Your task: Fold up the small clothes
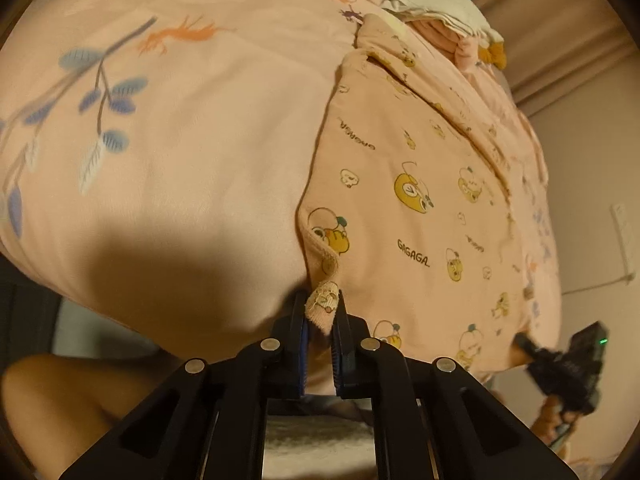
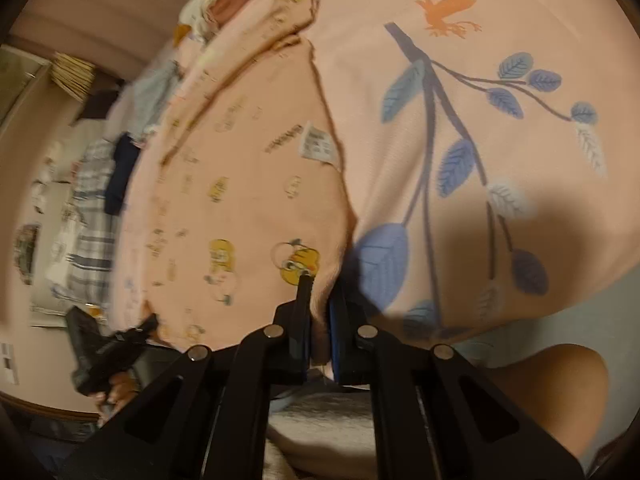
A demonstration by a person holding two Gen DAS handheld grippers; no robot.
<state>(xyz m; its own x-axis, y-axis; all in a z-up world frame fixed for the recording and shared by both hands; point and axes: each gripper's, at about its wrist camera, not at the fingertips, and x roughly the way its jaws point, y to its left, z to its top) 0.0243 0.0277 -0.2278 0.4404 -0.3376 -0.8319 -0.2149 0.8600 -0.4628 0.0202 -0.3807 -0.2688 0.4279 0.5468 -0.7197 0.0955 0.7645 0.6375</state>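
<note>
A: Pinching the near hem corners looks right here. The left gripper (image 1: 322,312) is clamped on the ribbed edge of the pink cartoon-print garment (image 1: 416,208), and the right gripper (image 2: 320,300) is closed on the opposite near corner of it.

B: Where does the garment lie?

A: Spread flat on the bed, over a pink bedsheet (image 1: 192,128) printed with blue leaves and orange animals. Its far end runs away from both cameras.

B: How will it behave?

A: I'd judge it light, soft and limp knit cotton. It should sag between the two holds and wrinkle if pulled unevenly, so equal tension matters. The ribbed hem is thicker than the body, a surer hold than single cloth. Nothing fragile.

B: Anything in the way?

A: A care label (image 2: 316,145) sticks out at the garment's side edge; it could fold outward. Beyond the far end sits a heap of white and pink clothes (image 1: 436,4), near enough that a fold carried forward may land against it. More clothing, striped and dark, lies at the left in the right wrist view (image 2: 94,216).
</note>
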